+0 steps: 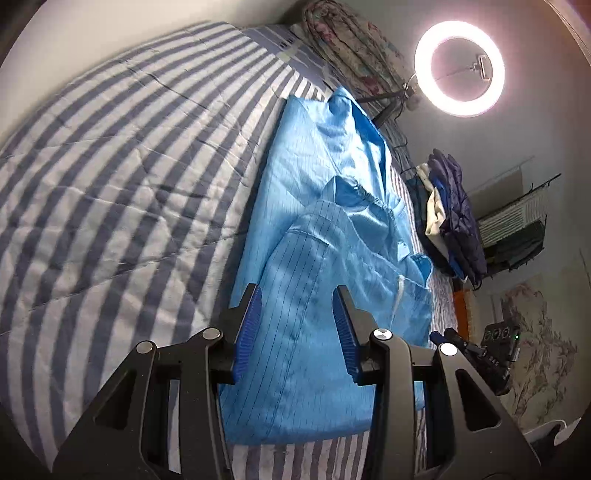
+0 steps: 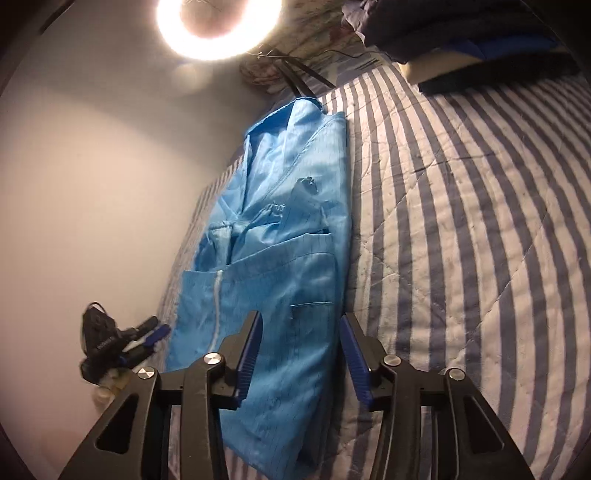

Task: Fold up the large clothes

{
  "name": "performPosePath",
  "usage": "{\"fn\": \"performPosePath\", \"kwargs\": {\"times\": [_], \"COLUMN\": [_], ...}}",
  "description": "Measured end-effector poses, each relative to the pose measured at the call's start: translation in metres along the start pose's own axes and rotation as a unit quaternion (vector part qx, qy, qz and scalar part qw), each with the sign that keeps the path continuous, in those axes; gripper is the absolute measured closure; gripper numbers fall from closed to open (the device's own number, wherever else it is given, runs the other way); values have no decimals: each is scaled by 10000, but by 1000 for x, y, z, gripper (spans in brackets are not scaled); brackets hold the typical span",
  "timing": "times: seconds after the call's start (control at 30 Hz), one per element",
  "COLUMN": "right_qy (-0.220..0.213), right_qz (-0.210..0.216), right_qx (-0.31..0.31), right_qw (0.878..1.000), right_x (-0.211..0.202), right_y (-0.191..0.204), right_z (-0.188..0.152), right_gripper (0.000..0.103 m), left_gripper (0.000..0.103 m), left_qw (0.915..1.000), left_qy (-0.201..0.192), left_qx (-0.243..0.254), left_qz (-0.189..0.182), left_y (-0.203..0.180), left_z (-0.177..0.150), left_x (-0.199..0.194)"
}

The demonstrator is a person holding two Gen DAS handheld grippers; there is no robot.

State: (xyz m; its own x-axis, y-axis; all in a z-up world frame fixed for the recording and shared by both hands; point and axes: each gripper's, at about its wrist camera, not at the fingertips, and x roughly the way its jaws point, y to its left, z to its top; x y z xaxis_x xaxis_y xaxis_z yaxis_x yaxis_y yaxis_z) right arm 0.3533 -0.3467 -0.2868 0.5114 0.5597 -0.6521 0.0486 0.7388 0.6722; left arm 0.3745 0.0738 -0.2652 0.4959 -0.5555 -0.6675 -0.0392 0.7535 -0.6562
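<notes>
Blue garment (image 1: 325,229) lies beneath both grippers' parted fingers (image 1: 248,332); none pinched

Blue coat (image 2: 280,258) hem hidden behind fingers (image 2: 251,350); ring light (image 2: 218,26) cropped at top edge; dark clothes pile (image 2: 461,40) cropped too.

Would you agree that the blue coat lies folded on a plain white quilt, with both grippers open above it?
Not quite: the quilt is blue-and-white striped, not plain white, as both wrist views show. The blue coat does lie folded on it, with the left gripper and right gripper open.
</notes>
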Motion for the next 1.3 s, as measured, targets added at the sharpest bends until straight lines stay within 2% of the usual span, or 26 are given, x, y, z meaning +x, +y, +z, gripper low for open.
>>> {"fn": "performPosePath", "kwargs": {"times": [0.13, 0.27, 0.47, 0.57, 0.73, 0.83, 0.93, 1.0, 1.03, 1.07, 1.1, 1.13, 1.2, 1.27, 1.3], "right_qy": [171, 236, 180, 216, 253, 267, 302, 286, 257, 234, 215, 201, 228, 247, 237], "right_qz": [-47, -5, 5, 4, 65, 74, 119, 155, 148, 136, 141, 137, 69, -60, -77], "right_qx": [-115, -142, -185, -127, -8, -19, 19, 96, 125, 146, 165, 163, 88, -64, -154], "right_qw": [9998, 9996, 9997, 9997, 9997, 9996, 9995, 9994, 9995, 9995, 9995, 9996, 9997, 9997, 9996], "right_x": [10, 19, 20, 22, 26, 27, 29, 28, 27, 27, 26, 26, 28, 31, 31], "right_y": [5, 8, 10, 7, 2, 3, 2, -1, -2, -3, -3, -4, -2, 3, 7], "right_z": [-6, -7, -5, -4, -4, -4, -3, -2, -2, -1, -1, -1, 0, -1, -1], "right_gripper": [60, 72, 74, 72, 70, 68, 63, 56, 55, 55, 55, 57, 68, 90, 95], "left_gripper": [63, 63, 63, 63, 63, 63, 63, 63, 66, 72, 89, 97, 99, 101, 102], "left_qw": [9999, 10000, 10000, 9998, 10000, 9998, 9998, 9999, 9999, 9998, 9997, 9995, 9995, 9995, 9995], "left_qy": [35, 46, -47, -57, -41, 0, 45, 70, 82, 87, 106, 127, 97, 50, 4], "left_qx": [-128, -81, 72, 187, 1, 192, 108, 49, 75, 119, 142, 148, 89, 66, 76], "left_qz": [-10, -23, 26, 4, -17, 67, 145, 83, 82, 113, 165, 251, 274, 308, 319], "left_y": [4, 4, -6, -10, -3, -7, -2, 1, 0, -1, -2, -3, -2, -2, -3], "left_z": [1, 1, 3, 5, 8, 9, 10, 10, 10, 9, 9, 8, 7, 6, 5], "left_x": [11, 15, 13, 15, 19, 22, 27, 29, 29, 30, 31, 32, 32, 30, 27]}}
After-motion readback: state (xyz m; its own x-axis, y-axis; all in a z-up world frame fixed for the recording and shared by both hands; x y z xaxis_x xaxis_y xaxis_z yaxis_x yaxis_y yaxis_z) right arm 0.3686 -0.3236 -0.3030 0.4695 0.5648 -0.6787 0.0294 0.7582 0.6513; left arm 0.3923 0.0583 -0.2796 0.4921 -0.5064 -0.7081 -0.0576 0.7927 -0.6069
